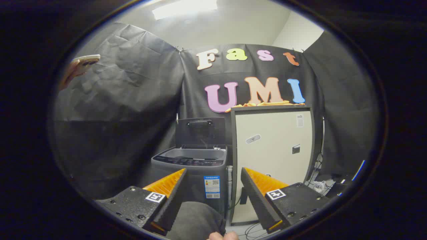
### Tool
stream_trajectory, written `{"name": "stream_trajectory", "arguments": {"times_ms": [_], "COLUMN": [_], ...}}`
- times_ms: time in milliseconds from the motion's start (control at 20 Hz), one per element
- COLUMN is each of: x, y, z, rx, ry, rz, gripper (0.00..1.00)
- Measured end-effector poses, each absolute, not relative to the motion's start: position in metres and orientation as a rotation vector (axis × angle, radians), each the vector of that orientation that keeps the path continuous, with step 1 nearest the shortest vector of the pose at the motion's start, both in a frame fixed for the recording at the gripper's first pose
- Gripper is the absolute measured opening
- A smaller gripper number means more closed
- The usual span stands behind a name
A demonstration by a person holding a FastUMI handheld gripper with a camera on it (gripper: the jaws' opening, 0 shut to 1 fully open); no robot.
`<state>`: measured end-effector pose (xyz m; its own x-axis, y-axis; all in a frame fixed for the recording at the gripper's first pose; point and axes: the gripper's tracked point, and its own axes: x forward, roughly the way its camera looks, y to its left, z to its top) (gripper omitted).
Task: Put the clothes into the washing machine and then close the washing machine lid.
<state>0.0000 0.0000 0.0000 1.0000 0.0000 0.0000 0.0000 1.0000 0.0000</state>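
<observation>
washing machine (196, 166) sticker: unreadable | cabinet (272, 146) stickers: unreadable | claw (213, 173) tags: square markers

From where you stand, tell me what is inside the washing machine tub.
The washing machine stands beyond the open gripper, its lid raised. Only the tub's grey upper rim shows; no clothes rise above it. The depths are hidden by the front panel.

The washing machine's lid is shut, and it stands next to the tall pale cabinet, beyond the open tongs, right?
Not quite. The gripper view shows the washing machine with its lid standing open, raised upright behind the tub. The rest holds: it stands beside the tall pale cabinet, beyond the open tongs.
</observation>
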Motion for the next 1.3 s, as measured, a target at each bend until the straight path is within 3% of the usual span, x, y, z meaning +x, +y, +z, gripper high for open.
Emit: {"name": "stream_trajectory", "arguments": {"times_ms": [1300], "x": [0.0003], "y": [0.0014], "z": [-0.0011], "rx": [-0.019], "ry": [0.000], "rz": [0.001], "gripper": [0.94]}}
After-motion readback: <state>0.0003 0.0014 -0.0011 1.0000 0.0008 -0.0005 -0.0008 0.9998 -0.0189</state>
